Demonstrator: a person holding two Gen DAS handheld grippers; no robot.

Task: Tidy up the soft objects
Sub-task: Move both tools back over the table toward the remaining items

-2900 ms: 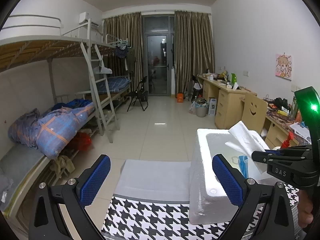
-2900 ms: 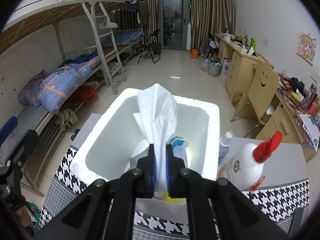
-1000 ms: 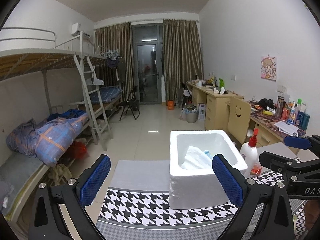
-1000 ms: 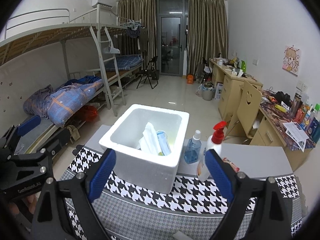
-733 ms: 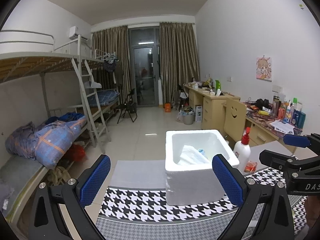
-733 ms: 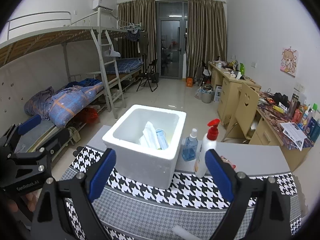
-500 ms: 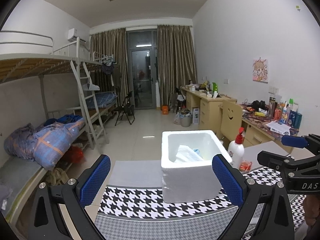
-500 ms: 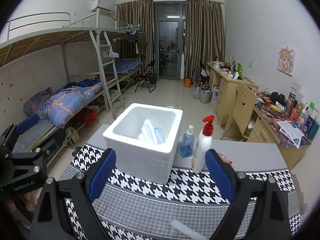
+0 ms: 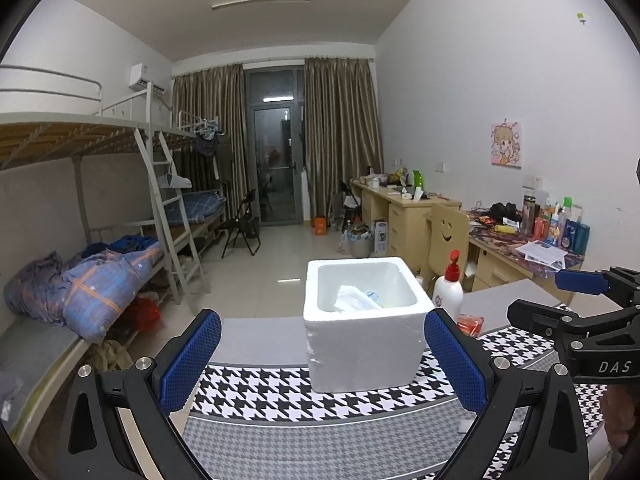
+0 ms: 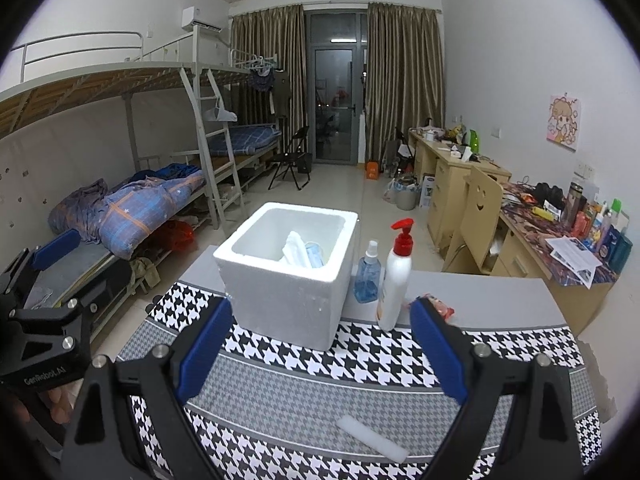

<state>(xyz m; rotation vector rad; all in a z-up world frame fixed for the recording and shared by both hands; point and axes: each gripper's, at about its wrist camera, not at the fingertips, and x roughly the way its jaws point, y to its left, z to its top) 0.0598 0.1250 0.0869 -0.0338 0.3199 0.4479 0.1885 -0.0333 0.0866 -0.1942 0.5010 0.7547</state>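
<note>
both tools, left [image 9: 322, 354] and right [image 10: 320, 344], gape empty near the table's front edge; tissue [image 10: 294, 254] sits in the box [image 10: 288, 276]. next pick looks like the white strip [image 10: 372, 439].

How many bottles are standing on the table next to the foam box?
2: a white pump bottle with a red top, and a smaller blue spray bottle between it and the foam box. Others could be hidden behind the box.

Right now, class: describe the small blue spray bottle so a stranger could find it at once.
Find the white foam box on the houndstooth tablecloth. Beside it stand two bottles; the spray bottle is nearer the box. It is shorter, see-through blue with a white nozzle, unlike the white pump bottle with a red top.
</note>
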